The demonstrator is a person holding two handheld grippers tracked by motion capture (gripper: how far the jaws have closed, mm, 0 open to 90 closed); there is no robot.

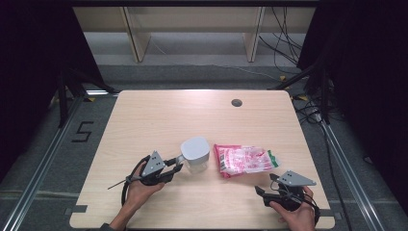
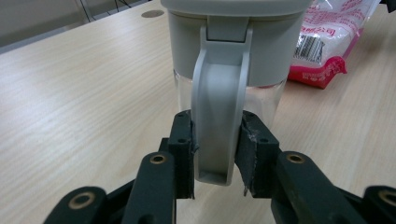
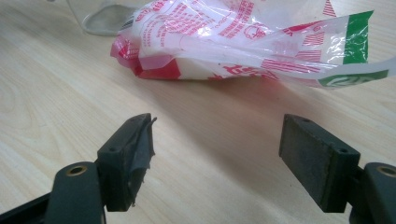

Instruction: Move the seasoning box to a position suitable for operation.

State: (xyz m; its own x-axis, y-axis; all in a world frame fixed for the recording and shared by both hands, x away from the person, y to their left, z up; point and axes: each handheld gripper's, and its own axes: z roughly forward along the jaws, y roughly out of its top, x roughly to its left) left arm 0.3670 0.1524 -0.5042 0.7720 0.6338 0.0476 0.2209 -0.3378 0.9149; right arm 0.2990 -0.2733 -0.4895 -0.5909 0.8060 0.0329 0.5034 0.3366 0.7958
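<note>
- Right gripper (image 1: 263,191): near the table's front edge at the right, held in the person's right hand (image 1: 298,216). Jaws stand wide apart with nothing between them; in the right gripper view (image 3: 217,156) bare wood lies in the gap. Black, blocky pads; the left one has a frayed liner edge.
- Left gripper (image 1: 179,163): front left of centre, in the left hand (image 1: 139,190). Its jaws are drawn in narrow and clamp the jug's handle from both sides; the left gripper view (image 2: 215,151) shows both pads pressed flat on the handle's flanks.
- Handle (image 2: 217,116): matt grey plastic, a smooth curved strap, hollow-backed, hinged under the lid and hanging free at its lower end.
- Jug (image 1: 195,155): upright near the table's middle, just ahead of the left gripper. Clear, glassy lower body; opaque pale grey collar and lid with rounded corners.
- Packet (image 1: 244,160): just right of the jug, lying flat, ahead of the right gripper and apart from it. Crinkled glossy film, clear with red print, white contents, a barcode (image 2: 311,46) on one side, a green strip at its far right end.
- Table (image 1: 159,115): light wood-grain top, rounded corners, dark round grommet (image 1: 236,102) near the far edge.
</note>
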